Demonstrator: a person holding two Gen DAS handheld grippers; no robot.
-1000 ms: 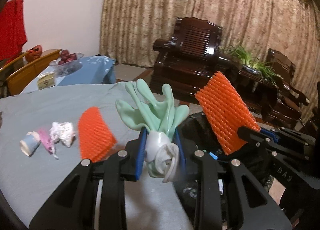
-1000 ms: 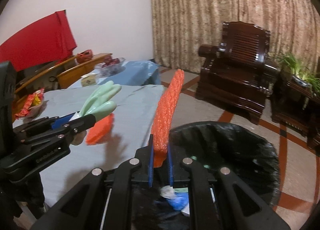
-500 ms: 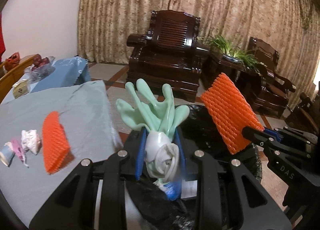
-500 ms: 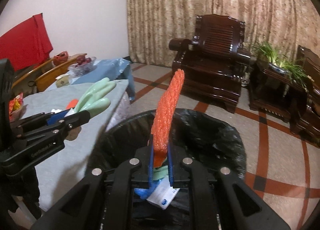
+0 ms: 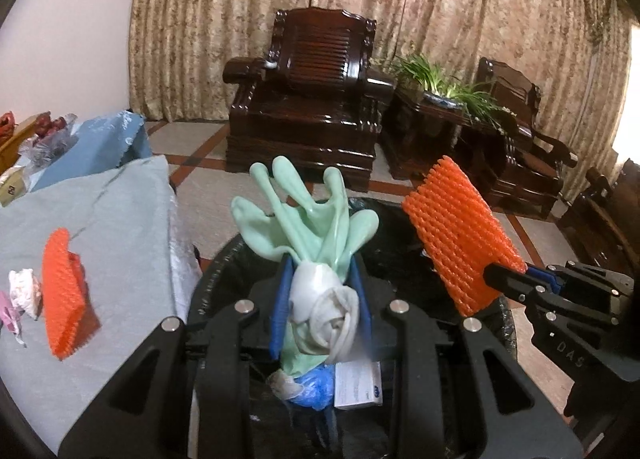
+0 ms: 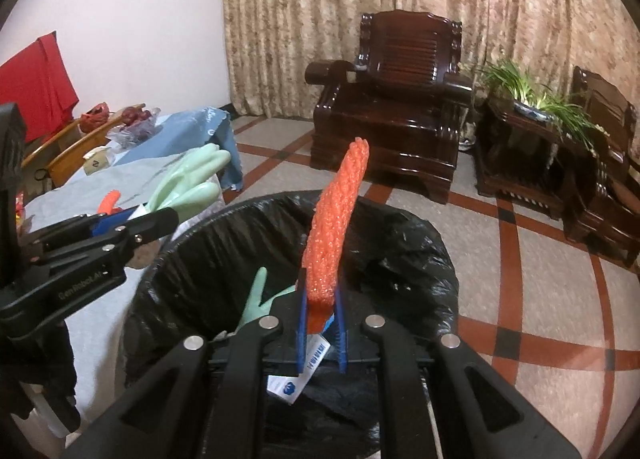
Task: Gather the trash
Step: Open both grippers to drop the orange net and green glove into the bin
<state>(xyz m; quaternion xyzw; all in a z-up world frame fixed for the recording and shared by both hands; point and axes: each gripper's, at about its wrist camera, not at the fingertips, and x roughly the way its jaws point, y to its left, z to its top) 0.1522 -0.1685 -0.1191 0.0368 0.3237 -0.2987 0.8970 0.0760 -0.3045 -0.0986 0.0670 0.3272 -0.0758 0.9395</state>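
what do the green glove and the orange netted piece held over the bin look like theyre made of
Green glove: looks like soft rubber or latex, smooth with a slight sheen; its fingers flop and the cuff bunches between the pads. Orange piece: most likely foam mesh, matte, with an open diamond weave; seen edge-on it is thin yet holds itself upright. Bin liner: thin glossy black plastic film, crinkled.

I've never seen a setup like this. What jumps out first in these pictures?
A pale green rubber glove is clamped in the left hand-held gripper, its fingers splayed upward. Beside it, the right hand-held gripper pinches a bright orange foam net. Both are above a black-lined trash bin.
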